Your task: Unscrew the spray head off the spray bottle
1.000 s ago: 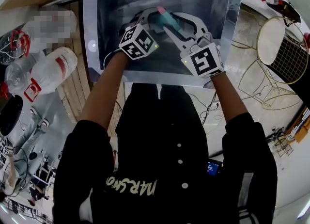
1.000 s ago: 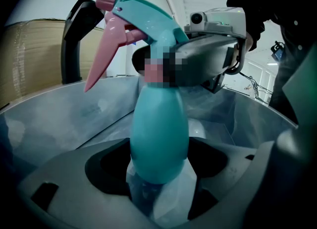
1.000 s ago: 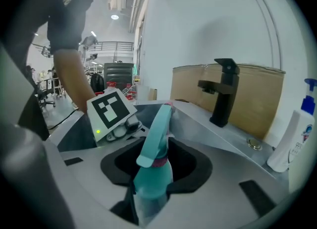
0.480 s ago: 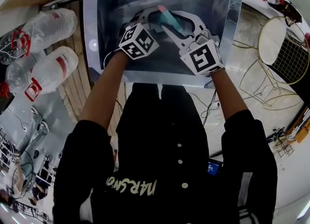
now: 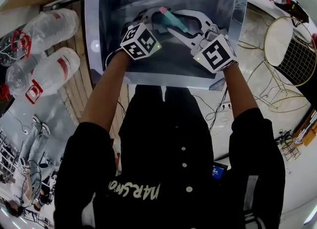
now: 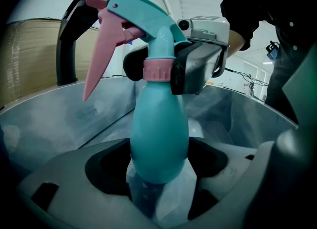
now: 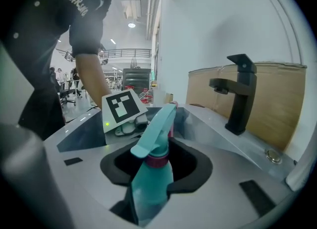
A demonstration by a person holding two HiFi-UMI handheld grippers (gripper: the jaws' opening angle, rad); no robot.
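Note:
A teal spray bottle (image 5: 174, 21) with a pink trigger (image 6: 101, 59) and pink collar (image 6: 157, 69) is held upright over a steel sink (image 5: 220, 5). My left gripper (image 6: 158, 173) is shut on the bottle's lower body (image 6: 159, 129); its marker cube (image 5: 140, 41) shows in the head view. My right gripper (image 7: 157, 166) comes from the opposite side, shut on the pink collar (image 7: 157, 161) at the base of the spray head (image 7: 156, 126). One black pad of the right gripper (image 6: 181, 72) presses against the collar. The two grippers face each other.
A black faucet (image 7: 237, 94) stands at the sink's back, in front of a brown cardboard panel (image 7: 277, 99). Clear plastic bottles (image 5: 49, 67) lie on the wooden surface to the left. A gold wire stand (image 5: 292, 49) is at the right. A drain knob (image 7: 271, 156) sits on the rim.
My right gripper's marker cube has shifted right and slightly up and turned about the bottle's neck. The left gripper and the bottle have stayed almost in place.

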